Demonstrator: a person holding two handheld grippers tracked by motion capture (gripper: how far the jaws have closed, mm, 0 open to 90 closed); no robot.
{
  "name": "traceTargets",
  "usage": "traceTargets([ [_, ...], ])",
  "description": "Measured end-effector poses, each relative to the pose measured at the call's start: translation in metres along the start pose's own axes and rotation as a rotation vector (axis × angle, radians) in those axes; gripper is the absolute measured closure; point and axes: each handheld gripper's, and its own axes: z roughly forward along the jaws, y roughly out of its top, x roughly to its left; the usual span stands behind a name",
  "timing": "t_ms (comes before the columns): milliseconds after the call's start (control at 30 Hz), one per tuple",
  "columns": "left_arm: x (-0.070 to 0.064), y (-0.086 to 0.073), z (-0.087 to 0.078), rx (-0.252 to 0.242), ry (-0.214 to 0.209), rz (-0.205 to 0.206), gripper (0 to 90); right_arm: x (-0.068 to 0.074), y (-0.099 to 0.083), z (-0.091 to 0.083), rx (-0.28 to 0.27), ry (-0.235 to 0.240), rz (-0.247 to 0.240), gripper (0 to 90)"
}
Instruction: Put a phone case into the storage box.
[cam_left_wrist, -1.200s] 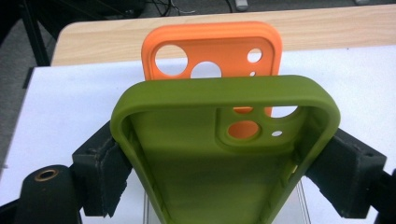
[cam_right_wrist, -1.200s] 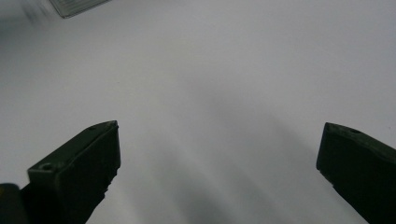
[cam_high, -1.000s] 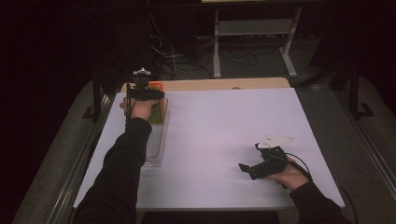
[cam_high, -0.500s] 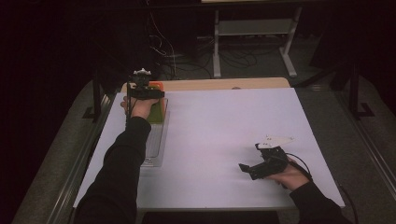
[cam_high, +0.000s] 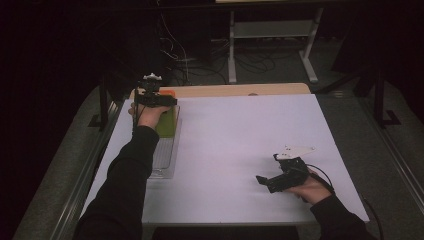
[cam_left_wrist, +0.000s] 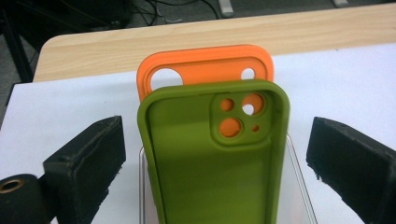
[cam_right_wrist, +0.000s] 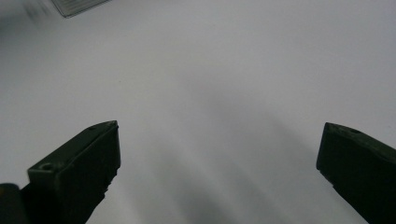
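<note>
Work at this moment centres on the far left corner of the white-covered desk (cam_high: 240, 145), where the left tool (cam_left_wrist: 215, 154) is held with its two black jaws spread wide on either side of an olive-green soft rubbery phone case (cam_left_wrist: 215, 158), not touching it. That case stands on edge, its hollow inside and camera cut-outs facing the left gripper view, in a clear plastic slotted rack (cam_high: 165, 155) that runs along the left edge of the desk; just behind it in the same rack stands an orange phone case of the same soft kind (cam_left_wrist: 205, 70), its top showing above the green one. The right tool (cam_high: 272, 180) rests low over the bare near right part of the desk, well apart from the rack, jaws likewise wide apart and holding nothing. As a judgement, the job is at its start: the approach to the green case looks made, but the closing of the jaws, the lift out of the rack and any placing are all left to do, and the orange case is untouched.
</note>
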Motion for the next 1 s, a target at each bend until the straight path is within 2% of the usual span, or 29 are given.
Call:
traceTargets([
  [133, 0.002, 0.000, -0.011, -0.004, -0.056, 0.026, 3.1, 0.000, 0.000, -0.001, -0.004, -0.002, 0.007, 0.0],
  [200, 0.002, -0.001, -0.019, -0.003, -0.090, 0.072, 3.1, 0.000, 0.000, -0.001, -0.001, -0.005, 0.009, 0.0],
  [300, 0.000, -0.005, -0.028, -0.006, -0.136, 0.105, 3.0, 0.001, 0.000, -0.002, -0.001, -0.007, 0.006, 0.0],
  [433, -0.001, -0.014, -0.042, -0.024, -0.214, 0.141, 2.7, 0.001, 0.000, -0.002, -0.004, -0.011, 0.000, 0.0],
  [600, -0.002, -0.025, -0.055, -0.048, -0.285, 0.195, 2.6, 0.001, 0.000, -0.003, -0.003, -0.016, 0.005, 0.0],
  [1000, -0.011, -0.059, -0.079, -0.101, -0.427, 0.251, 2.0, -0.001, 0.000, -0.004, -0.002, -0.023, 0.002, 0.0],
])
